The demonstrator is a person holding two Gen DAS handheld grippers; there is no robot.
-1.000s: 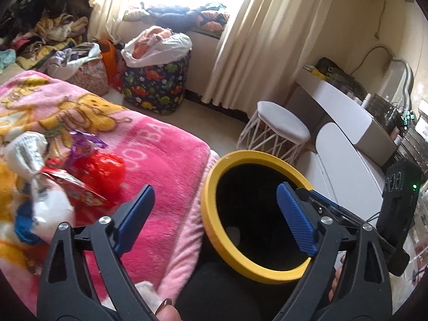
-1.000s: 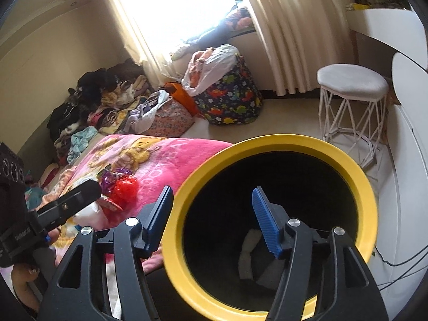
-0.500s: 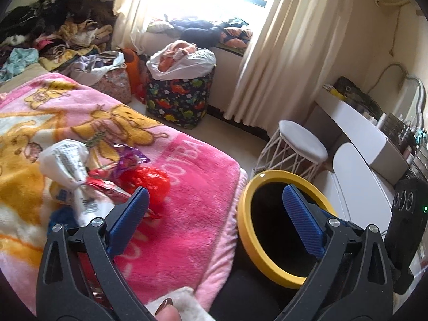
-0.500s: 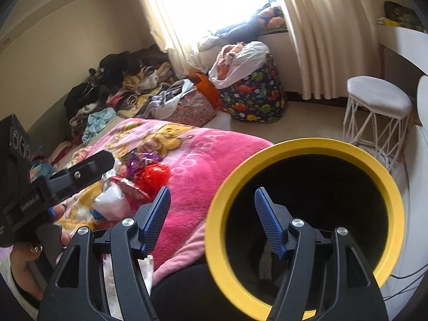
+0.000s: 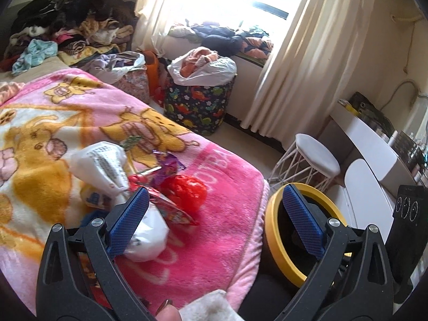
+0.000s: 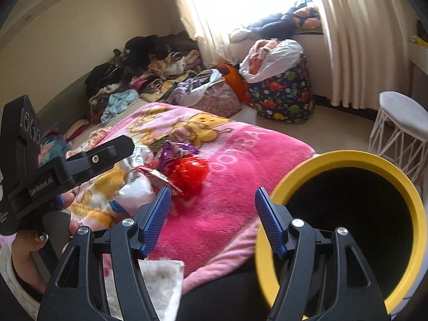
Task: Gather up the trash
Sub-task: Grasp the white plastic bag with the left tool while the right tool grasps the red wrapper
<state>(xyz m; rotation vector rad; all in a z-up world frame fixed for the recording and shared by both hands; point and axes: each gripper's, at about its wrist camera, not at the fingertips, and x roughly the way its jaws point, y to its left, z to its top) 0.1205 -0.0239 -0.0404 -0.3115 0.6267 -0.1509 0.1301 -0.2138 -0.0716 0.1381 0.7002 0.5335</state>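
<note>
left hand-held gripper (image 5: 214,211) jaws wide apart, just been opening, nothing between; near pad hides part of white bag (image 5: 149,238). right hand-held gripper (image 6: 211,214) jaws apart, empty. trash pile (image 5: 160,184) on pink blanket (image 5: 214,240), wrappers overlapping, hard to separate. yellow-rimmed bin (image 6: 347,165) right of bed, interior dark, contents unreadable.

The blanket (image 5: 214,230) on the bed is plush, fuzzy pink cloth. The red wrapper (image 5: 187,191) looks like glossy, crinkled plastic film, and the bin (image 6: 401,187) has a smooth, matt yellow plastic rim. The jaws carry ribbed blue pads (image 5: 128,222) on matt black plastic arms
</note>
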